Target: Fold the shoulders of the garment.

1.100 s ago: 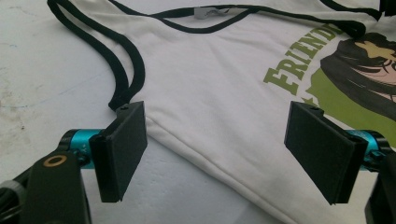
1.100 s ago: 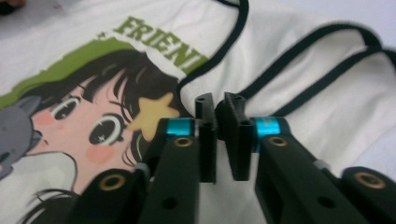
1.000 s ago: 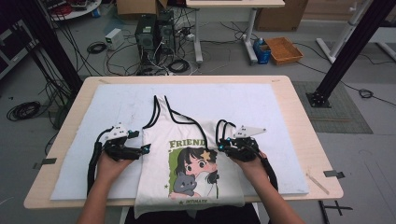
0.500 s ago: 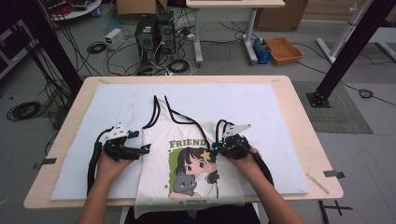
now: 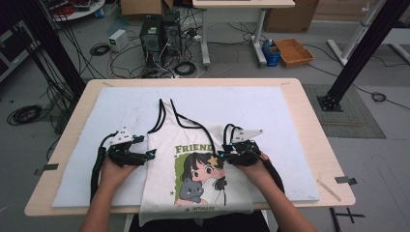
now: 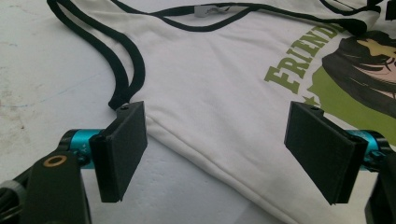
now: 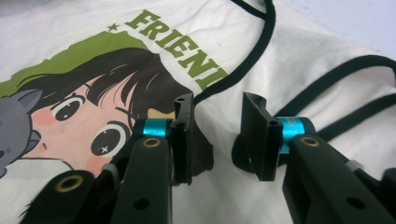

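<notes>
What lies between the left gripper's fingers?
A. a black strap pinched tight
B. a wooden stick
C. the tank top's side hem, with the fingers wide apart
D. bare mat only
C: in the left gripper view the left gripper straddles the tank top hem, fingers wide apart.

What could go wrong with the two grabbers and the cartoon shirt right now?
The right gripper has just been opening, with nothing between its jaws; closing again there, it might miss the fabric. The left gripper is wide open over the tank top side seam and could pinch only one layer. The hem hangs off the table, so a pull could slide it.
</notes>
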Motion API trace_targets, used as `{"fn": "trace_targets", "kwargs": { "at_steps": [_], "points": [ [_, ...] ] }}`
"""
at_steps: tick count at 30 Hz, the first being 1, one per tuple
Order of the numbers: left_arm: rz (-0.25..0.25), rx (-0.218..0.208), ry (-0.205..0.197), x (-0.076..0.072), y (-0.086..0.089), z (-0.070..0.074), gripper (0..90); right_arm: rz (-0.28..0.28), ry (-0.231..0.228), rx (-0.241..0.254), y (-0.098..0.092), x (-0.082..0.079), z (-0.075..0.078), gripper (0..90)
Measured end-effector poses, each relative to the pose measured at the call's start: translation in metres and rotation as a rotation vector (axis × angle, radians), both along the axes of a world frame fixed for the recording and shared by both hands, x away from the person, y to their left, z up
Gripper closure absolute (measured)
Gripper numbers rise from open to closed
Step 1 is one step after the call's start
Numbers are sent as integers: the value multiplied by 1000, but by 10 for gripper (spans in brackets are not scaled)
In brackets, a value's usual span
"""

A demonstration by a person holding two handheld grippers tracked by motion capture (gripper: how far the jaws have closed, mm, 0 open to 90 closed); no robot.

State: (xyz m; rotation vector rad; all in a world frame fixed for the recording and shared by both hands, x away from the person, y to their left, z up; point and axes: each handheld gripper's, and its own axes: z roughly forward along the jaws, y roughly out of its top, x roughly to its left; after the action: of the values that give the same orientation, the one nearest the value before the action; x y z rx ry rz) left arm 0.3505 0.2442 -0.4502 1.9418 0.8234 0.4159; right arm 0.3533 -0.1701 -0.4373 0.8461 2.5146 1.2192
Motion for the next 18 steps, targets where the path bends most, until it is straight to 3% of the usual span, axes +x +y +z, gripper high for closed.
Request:
{"fn": "trace_targets", "kwargs": {
  "at_steps": [2,4,5,6,13,18],
  "points": [
    [0,-1,0,0,0,0,213,2,3,-11,2,2,-2,649],
    [0,0,-2,0,0,0,213,0,47,-52,4,7,-10,786],
    [0,1,-3,0,0,0,213,0,47,-52,4,7,-10,786],
    [0,-2,-2,0,0,0,213,-2,44,-36,2,6,-9,862],
    [0,-5,1,1,1,0,213,31,19,-14,2,-9,-2,880],
    [0,-1,1,0,0,0,213,29,36,-56,2,-14,-10,878]
  ]
}}
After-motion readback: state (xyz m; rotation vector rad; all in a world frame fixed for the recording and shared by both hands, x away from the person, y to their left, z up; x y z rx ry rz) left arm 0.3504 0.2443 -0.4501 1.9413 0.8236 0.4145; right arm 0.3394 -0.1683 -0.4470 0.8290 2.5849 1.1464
